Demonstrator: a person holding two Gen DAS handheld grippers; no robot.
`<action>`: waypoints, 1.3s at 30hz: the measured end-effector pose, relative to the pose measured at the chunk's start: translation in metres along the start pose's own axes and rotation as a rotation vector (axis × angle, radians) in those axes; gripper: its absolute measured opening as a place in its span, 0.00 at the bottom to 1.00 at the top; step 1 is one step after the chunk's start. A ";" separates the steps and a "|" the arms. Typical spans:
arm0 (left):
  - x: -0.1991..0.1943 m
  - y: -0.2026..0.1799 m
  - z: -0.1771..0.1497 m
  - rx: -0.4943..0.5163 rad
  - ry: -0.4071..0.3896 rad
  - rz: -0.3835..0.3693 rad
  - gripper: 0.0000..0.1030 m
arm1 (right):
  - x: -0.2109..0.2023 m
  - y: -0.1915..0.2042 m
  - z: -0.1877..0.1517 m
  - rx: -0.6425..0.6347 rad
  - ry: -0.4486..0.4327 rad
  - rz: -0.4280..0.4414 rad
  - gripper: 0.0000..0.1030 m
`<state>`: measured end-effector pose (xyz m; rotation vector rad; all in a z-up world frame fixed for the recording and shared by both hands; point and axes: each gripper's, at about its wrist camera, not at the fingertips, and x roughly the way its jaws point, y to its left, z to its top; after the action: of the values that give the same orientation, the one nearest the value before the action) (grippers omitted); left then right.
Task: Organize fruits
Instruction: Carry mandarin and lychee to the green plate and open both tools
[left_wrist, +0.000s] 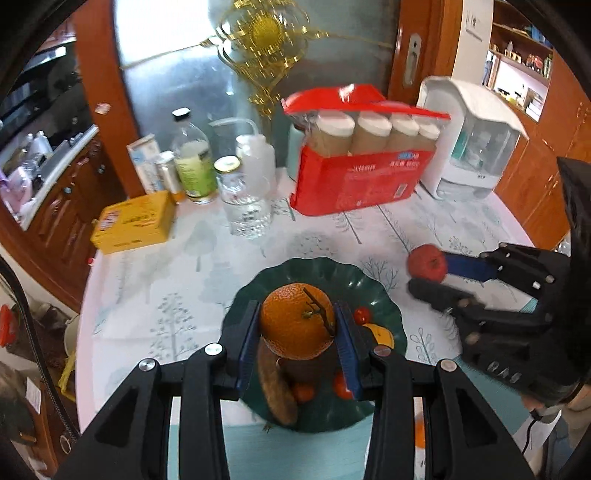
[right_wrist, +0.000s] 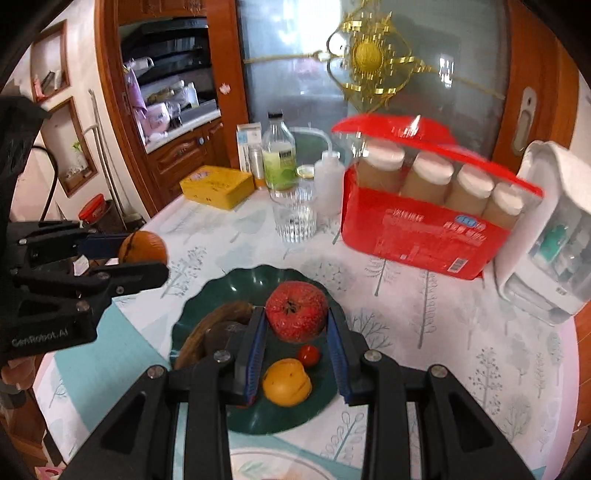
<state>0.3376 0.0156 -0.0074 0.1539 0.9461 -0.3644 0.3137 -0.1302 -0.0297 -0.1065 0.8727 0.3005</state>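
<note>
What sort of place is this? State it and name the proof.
Probably a home dining area beside a kitchen: a table under a tree-print cloth, carved wooden cabinets, a frosted glass sliding door, and a dark green scalloped plate of fruit.

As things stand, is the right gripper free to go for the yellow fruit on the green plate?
Probably not yet. The right gripper is shut on a red apple. The yellow fruit lies uncovered on the green plate below it, so only the full jaws block it.
</note>
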 end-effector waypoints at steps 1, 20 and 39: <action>0.010 -0.002 0.001 0.003 0.011 -0.003 0.37 | 0.011 0.000 -0.002 -0.001 0.015 -0.006 0.32; 0.122 -0.004 -0.007 0.040 0.149 -0.081 0.37 | 0.106 -0.004 -0.038 0.003 0.156 0.032 0.32; 0.095 -0.002 -0.024 0.068 0.135 -0.064 0.53 | 0.093 0.009 -0.043 -0.043 0.148 0.070 0.38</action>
<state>0.3690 -0.0023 -0.0984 0.2123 1.0743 -0.4496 0.3356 -0.1108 -0.1284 -0.1397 1.0181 0.3810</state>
